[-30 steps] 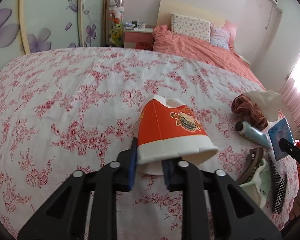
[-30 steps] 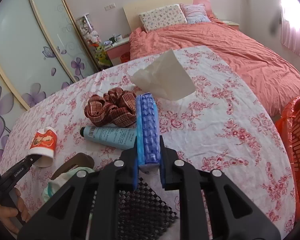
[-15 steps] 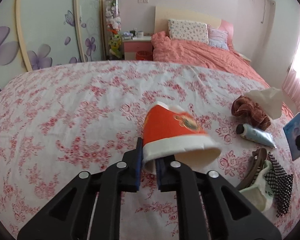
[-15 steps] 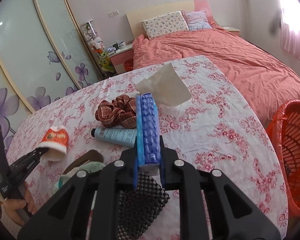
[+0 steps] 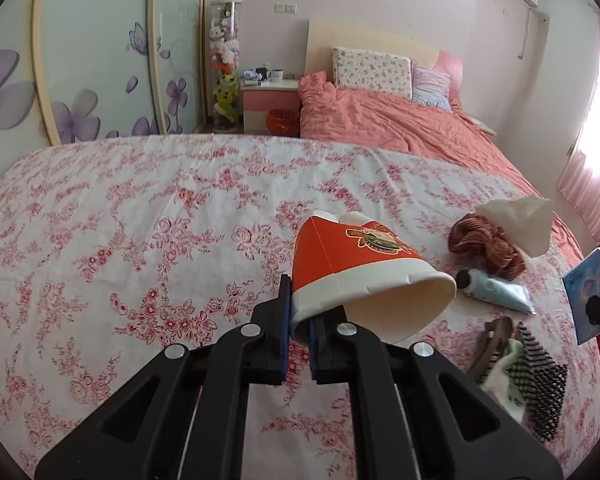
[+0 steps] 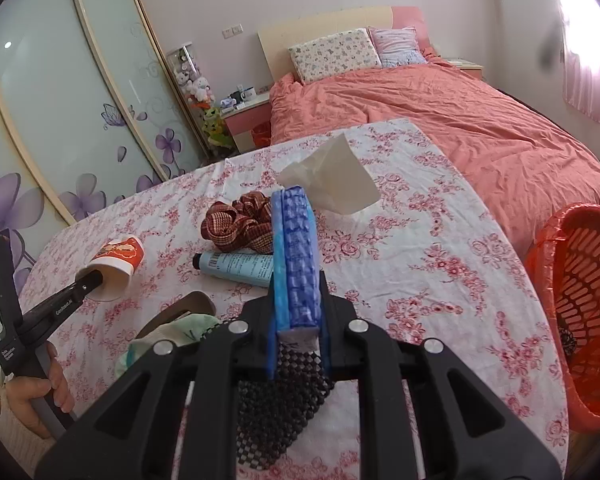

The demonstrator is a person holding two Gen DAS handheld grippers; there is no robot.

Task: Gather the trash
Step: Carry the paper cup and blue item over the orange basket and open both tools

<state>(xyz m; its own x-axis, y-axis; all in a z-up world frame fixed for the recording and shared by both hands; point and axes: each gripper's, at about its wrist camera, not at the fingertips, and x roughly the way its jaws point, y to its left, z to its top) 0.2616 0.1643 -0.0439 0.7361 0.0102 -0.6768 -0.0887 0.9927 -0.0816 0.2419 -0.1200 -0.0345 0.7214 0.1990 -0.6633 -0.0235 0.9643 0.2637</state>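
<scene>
A: What is the left hand-held gripper [image 5: 299, 330] doing?

B: It is pinching the white rim of a crushed red paper cup [image 5: 356, 276], with one finger inside the mouth and one outside. The cup is lying tilted, its open mouth facing the near right, over the counter [image 5: 140, 220] with the pink floral cloth.

A: And the right hand-held gripper [image 6: 298, 346]?

B: It is clamping a blue tissue packet [image 6: 296, 256] edge-on between its pads, and the packet is sticking up and away from the camera. In the left wrist view that same packet [image 5: 590, 288] is showing at the far right edge.

A: What is lying on the counter?

B: A crumpled white tissue [image 6: 332, 178] is sitting at the far side, touching a red-brown plaid scrunchie [image 6: 238, 226]. Just nearer than the scrunchie a light blue tube [image 6: 236, 266] with a black cap is lying on its side. Nearer still, a brown hair clip [image 6: 176, 310], a pale green cloth [image 6: 168, 340] and a black mesh mat [image 6: 276, 404] are bunching together.

A: Where is the bin?

B: An orange trash basket [image 6: 580, 320] is standing off the right edge of the counter, lower than the top. Whether the cup is touching the cloth, I cannot tell.
</scene>
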